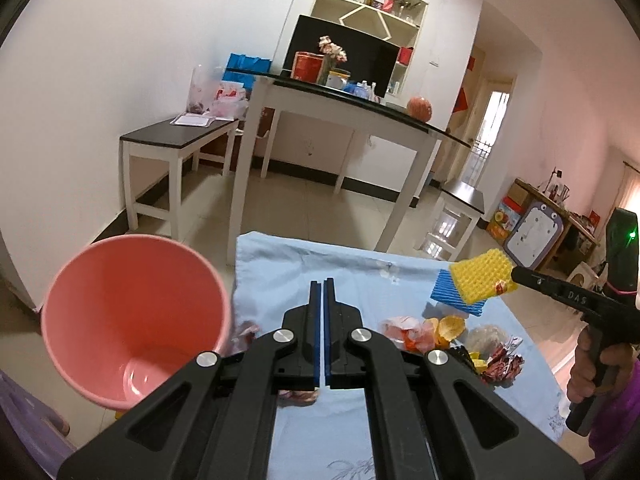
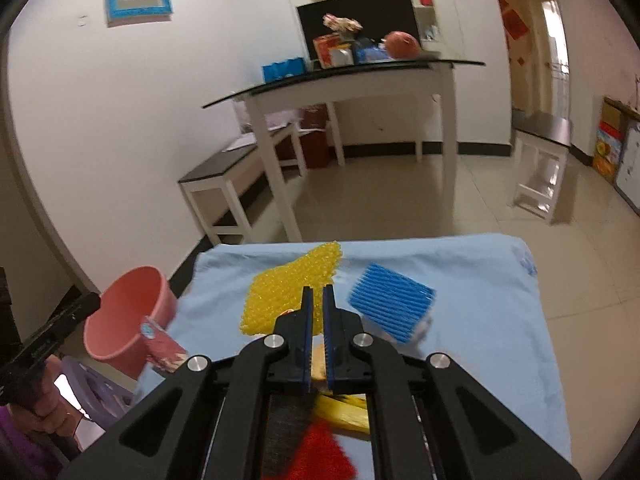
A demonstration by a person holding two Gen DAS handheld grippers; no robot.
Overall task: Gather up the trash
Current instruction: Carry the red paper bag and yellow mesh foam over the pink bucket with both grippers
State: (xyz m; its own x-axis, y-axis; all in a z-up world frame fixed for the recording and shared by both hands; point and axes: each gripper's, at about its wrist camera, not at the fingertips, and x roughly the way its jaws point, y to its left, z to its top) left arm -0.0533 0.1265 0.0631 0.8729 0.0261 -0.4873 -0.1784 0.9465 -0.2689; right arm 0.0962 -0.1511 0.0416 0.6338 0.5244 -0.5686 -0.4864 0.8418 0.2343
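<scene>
A pink bucket [image 1: 132, 320] stands at the left edge of a table covered in a light blue cloth [image 1: 304, 264]; it also shows in the right wrist view [image 2: 128, 320]. My left gripper [image 1: 323, 284] is shut and empty above the cloth, beside the bucket. My right gripper [image 2: 318, 292] is shut on a yellow foam net [image 2: 288, 288], seen lifted in the left wrist view [image 1: 482, 278]. A blue foam net [image 2: 390, 306] lies just right of it. A pile of wrappers and peels [image 1: 452, 340] lies on the cloth.
A white table with a dark top [image 1: 352, 104] holds boxes and flowers. A low bench [image 1: 176, 140] stands by the wall. A small stool [image 1: 456, 216] stands on the tiled floor. A purple stool [image 2: 96, 392] is under the bucket.
</scene>
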